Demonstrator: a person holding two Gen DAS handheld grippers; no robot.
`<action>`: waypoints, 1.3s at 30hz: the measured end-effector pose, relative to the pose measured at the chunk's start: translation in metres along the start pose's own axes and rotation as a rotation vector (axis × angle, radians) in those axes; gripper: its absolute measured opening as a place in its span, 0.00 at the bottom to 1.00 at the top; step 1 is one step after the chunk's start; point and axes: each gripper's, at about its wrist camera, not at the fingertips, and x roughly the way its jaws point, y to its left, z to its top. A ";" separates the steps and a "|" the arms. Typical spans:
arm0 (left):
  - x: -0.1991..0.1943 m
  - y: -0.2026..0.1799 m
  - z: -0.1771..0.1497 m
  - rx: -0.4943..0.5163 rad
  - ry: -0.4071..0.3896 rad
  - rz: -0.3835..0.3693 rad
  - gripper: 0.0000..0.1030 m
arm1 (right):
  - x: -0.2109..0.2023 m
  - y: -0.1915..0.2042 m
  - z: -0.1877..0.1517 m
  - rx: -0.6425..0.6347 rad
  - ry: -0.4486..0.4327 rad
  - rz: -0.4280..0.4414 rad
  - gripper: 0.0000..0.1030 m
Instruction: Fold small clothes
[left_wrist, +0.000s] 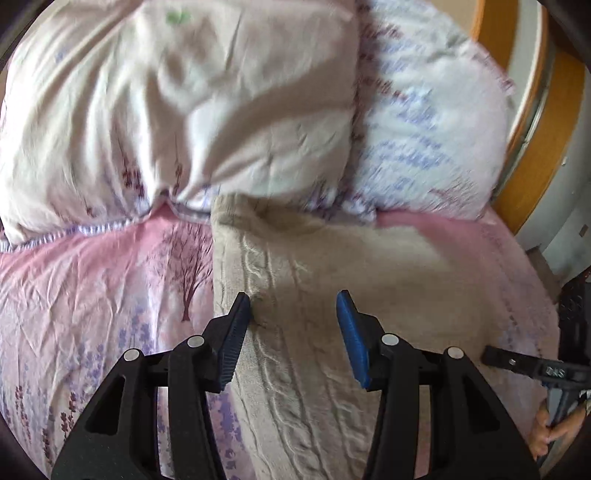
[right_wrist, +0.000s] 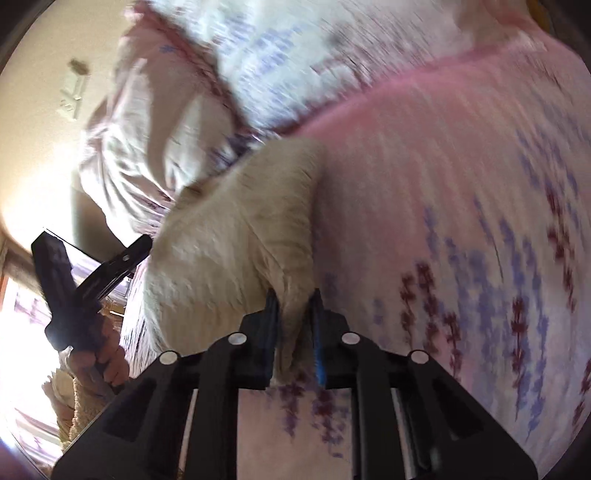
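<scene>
Right fingers (right_wrist: 275, 314) pinching sweater (right_wrist: 229, 236), pillows (left_wrist: 177, 103) beyond

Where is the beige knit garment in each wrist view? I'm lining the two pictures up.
Left wrist: the beige knit garment fills the centre and lower middle, under the open left hand-held gripper.
Right wrist: it sits centre-left, an edge pinched in the right hand-held gripper.
Shared landmark: the pink floral bedsheet.

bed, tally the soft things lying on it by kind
beige cable-knit garment: 1
pillows: 2, a pale pink pillow and a white pillow with blue print
pink floral bedsheet: 1
total: 4
</scene>
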 end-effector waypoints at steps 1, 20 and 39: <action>0.008 0.000 0.000 -0.007 0.021 0.010 0.48 | 0.002 -0.001 -0.001 0.007 -0.005 0.002 0.17; -0.049 -0.035 -0.072 0.147 -0.065 -0.013 0.60 | 0.000 0.068 -0.004 -0.268 -0.085 -0.017 0.47; -0.047 -0.041 -0.090 0.136 -0.039 0.163 0.78 | -0.034 0.069 -0.023 -0.285 -0.208 -0.117 0.84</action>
